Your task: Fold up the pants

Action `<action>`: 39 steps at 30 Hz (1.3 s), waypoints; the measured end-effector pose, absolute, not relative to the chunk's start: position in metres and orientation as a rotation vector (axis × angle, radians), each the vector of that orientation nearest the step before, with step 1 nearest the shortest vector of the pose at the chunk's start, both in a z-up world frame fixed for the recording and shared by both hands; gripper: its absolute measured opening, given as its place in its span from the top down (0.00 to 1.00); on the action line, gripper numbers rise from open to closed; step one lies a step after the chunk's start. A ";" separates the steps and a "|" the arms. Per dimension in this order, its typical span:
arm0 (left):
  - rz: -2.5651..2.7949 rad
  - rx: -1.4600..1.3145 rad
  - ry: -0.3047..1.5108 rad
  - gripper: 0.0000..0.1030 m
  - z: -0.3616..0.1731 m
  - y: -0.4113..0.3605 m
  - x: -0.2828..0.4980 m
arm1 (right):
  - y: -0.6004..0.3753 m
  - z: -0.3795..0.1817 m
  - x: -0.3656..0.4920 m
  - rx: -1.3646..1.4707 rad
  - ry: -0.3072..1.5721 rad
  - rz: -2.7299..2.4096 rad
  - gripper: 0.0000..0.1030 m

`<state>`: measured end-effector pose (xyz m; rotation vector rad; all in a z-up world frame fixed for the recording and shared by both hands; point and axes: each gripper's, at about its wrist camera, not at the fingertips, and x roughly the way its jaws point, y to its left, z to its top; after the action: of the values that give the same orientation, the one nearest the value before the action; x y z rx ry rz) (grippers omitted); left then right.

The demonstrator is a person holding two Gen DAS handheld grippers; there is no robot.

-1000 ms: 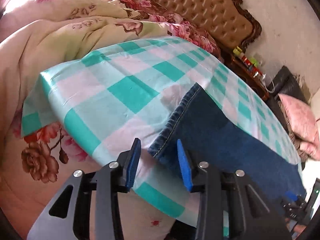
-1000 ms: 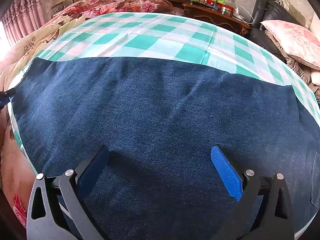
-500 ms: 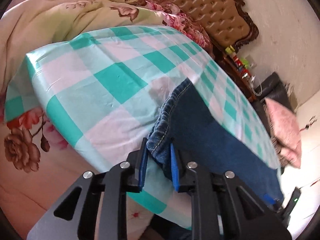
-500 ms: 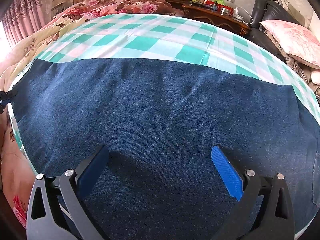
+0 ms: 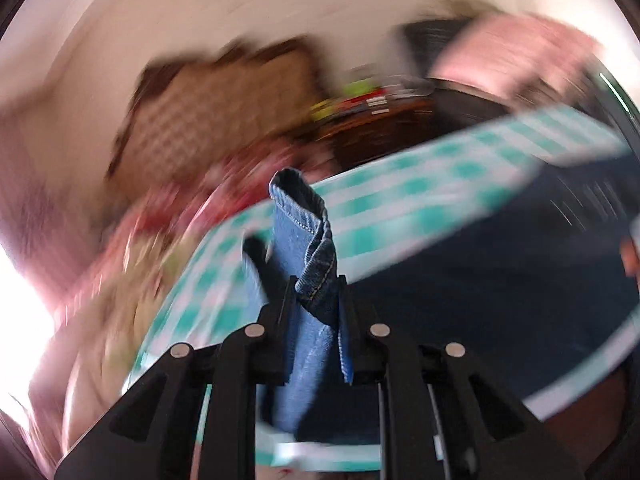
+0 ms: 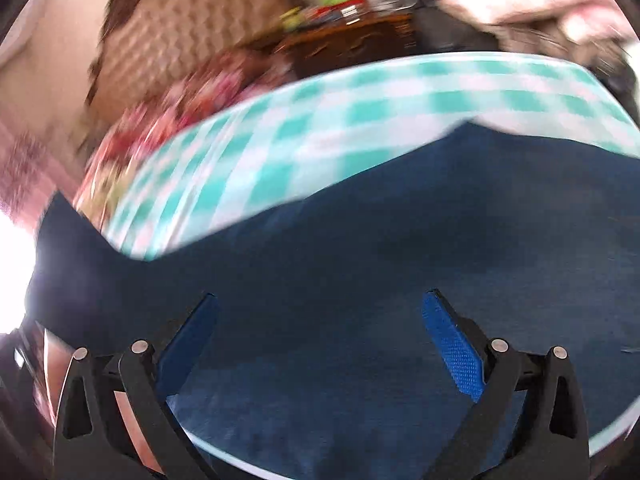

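Pants (image 5: 308, 240): hem end clamped in my left tongs (image 5: 314, 296), lifted off the checked cloth (image 5: 400, 192); the remainder lies flat, long axis running toward my right. My right tongs (image 6: 320, 320) hover wide apart over the denim, gripping nothing.
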<state>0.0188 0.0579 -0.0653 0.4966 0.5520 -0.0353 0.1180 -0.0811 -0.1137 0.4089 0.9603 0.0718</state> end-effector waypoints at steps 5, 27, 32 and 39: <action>-0.172 0.620 0.607 0.74 -0.147 -0.029 -0.013 | -0.125 -0.125 0.111 0.486 1.007 0.053 0.05; -0.004 0.823 0.673 0.64 -0.179 0.048 0.032 | -0.059 -0.154 0.106 0.461 1.162 0.297 0.09; -0.025 0.813 0.739 0.93 -0.186 0.051 0.048 | -0.070 -0.156 0.107 0.475 1.165 0.261 0.09; -0.168 0.689 0.555 0.98 -0.133 0.027 0.004 | -0.079 -0.159 0.109 0.515 1.169 0.263 0.09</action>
<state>0.0044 0.0274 -0.1327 0.6889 0.5554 -0.1677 0.1093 -0.0786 -0.1589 0.5152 1.1686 0.2627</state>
